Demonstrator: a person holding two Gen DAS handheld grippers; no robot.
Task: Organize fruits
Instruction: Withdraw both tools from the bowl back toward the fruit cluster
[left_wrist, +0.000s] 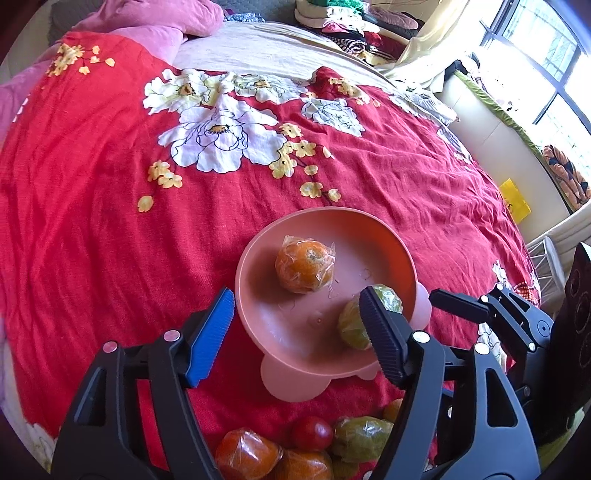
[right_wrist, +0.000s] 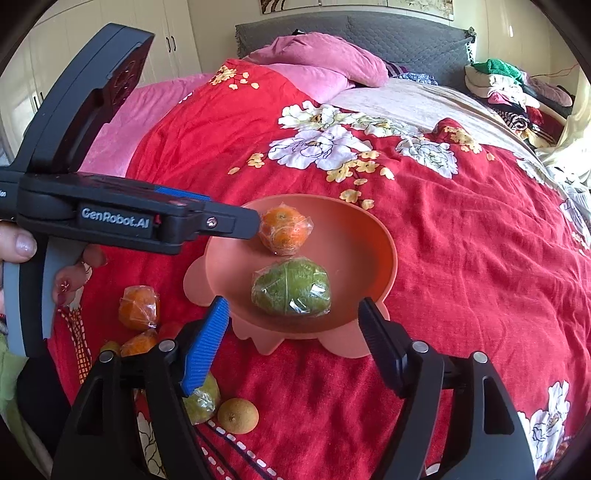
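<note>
A pink bowl (left_wrist: 376, 229) stands on the red floral bedspread; it also shows in the right wrist view (right_wrist: 369, 236). In it lie a plastic-wrapped orange (left_wrist: 304, 266) (right_wrist: 282, 230) and a wrapped green fruit (left_wrist: 354, 325) (right_wrist: 291, 288). My left gripper (left_wrist: 297, 306) is open and empty, just above the bowl's near rim. My right gripper (right_wrist: 293, 312) is open and empty, in front of the bowl, close to the green fruit. The left gripper (right_wrist: 255, 223) reaches in from the left in the right wrist view, and the right gripper's finger (left_wrist: 458, 306) shows beside the bowl.
Loose fruit lies on the bedspread near me: wrapped oranges (left_wrist: 245, 456) (right_wrist: 138, 308), a red fruit (left_wrist: 312, 434), a wrapped green fruit (left_wrist: 362, 439) (right_wrist: 201, 402) and a small brown fruit (right_wrist: 237, 415). Pink pillows (right_wrist: 314, 66) and piled clothes (right_wrist: 509, 92) are at the far side.
</note>
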